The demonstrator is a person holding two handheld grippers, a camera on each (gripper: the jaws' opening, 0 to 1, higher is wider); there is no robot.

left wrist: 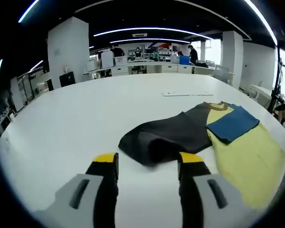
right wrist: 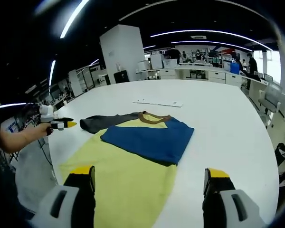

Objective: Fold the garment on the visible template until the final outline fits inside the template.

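— Nearest in the left gripper view?

— Left gripper (left wrist: 147, 166), jaws spread, grasping nothing. Just beyond its tips the garment's dark sleeve (left wrist: 164, 137) lies rumpled on the white tabletop (left wrist: 76, 118). The yellow body (left wrist: 249, 161) spreads to the right, with the blue sleeve (left wrist: 232, 124) folded onto it.

— And the right gripper view?

— Right gripper (right wrist: 149, 178), jaws wide apart, also empty, hovers over the garment (right wrist: 128, 185); the blue sleeve sits just ahead. The left gripper shows at the far left, beside the dark sleeve.

— Progress?

— Early, I'd judge. One sleeve is folded in; the dark one and the body folds remain. I can't make out a template outline; a flat white sheet (right wrist: 157, 102) lies well beyond the collar.
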